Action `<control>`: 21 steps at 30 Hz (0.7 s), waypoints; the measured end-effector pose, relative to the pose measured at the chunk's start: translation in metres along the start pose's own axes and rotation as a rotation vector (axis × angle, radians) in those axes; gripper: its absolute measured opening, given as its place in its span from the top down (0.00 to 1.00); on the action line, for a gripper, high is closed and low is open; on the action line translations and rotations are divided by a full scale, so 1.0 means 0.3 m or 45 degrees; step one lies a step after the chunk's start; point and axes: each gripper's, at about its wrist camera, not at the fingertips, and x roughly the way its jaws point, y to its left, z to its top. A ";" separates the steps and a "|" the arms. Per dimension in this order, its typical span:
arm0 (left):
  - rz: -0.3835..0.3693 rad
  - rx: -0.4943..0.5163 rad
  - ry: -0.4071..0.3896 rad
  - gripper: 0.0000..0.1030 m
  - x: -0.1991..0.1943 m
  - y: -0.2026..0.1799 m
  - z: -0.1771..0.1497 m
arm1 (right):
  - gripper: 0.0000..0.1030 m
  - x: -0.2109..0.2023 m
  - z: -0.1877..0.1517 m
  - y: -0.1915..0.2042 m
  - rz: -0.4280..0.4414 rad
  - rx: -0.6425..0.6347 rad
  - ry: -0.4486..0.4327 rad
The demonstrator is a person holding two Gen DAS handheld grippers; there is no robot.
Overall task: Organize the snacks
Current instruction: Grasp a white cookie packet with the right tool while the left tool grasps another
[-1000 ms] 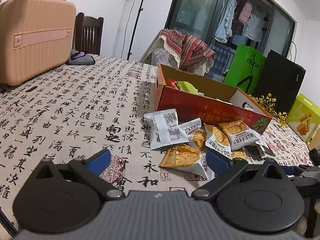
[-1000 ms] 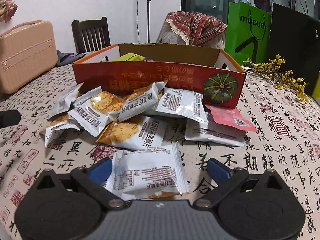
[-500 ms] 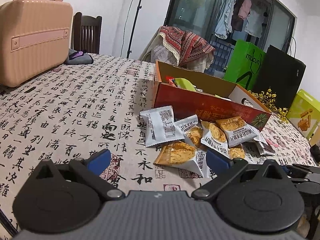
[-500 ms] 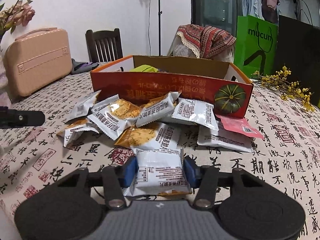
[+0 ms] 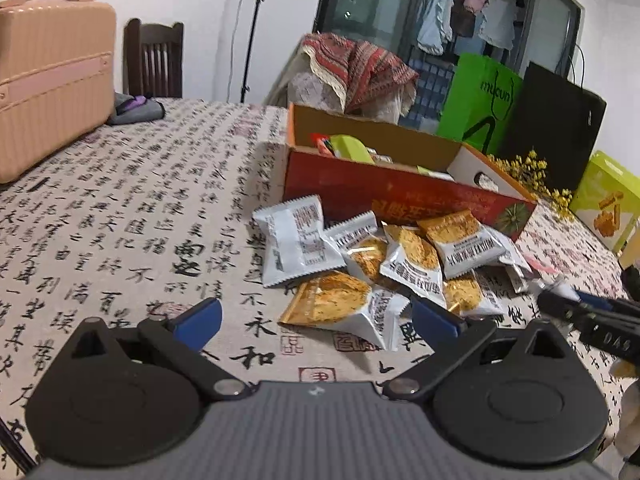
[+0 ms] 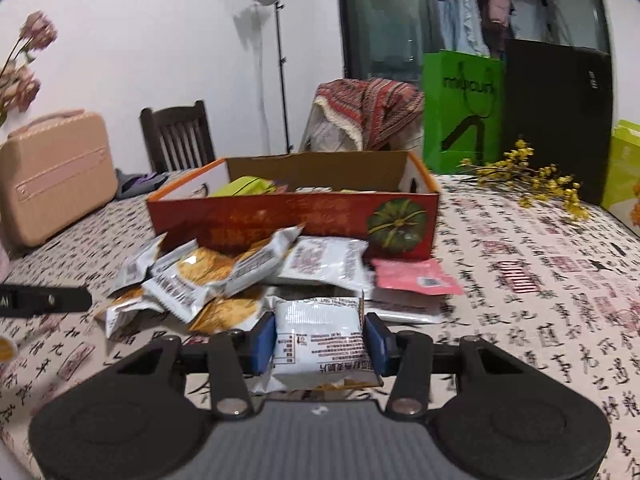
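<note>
- Right tool (image 6: pixel 320 340) grips a white foil snack packet (image 6: pixel 322 344); red cardboard box (image 6: pixel 292 220) ahead holds few.
- Left tool (image 5: pixel 316 320) gapes wide, empty; heaped orange-white packets (image 5: pixel 400 264) ahead remain unsorted.

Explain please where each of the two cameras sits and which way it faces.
Left wrist: sits on the left gripper, low over the table, facing the snack pile and the red box; its open blue fingers show.
Right wrist: sits on the right gripper, facing the box's long pumpkin side; its fingers clamp a white packet.
Shared: pile, box, pink suitcase, green bag.
</note>
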 end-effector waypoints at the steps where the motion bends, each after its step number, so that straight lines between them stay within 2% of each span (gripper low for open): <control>1: -0.005 0.004 0.012 0.00 0.009 -0.003 0.003 | 0.55 -0.004 0.001 -0.011 -0.007 0.008 -0.004; 12: -0.015 0.144 0.112 0.00 0.108 -0.081 0.039 | 0.55 -0.026 -0.003 -0.095 -0.067 0.099 -0.043; 21: 0.040 0.157 0.194 0.00 0.213 -0.097 0.048 | 0.55 -0.033 -0.014 -0.124 -0.073 0.127 -0.047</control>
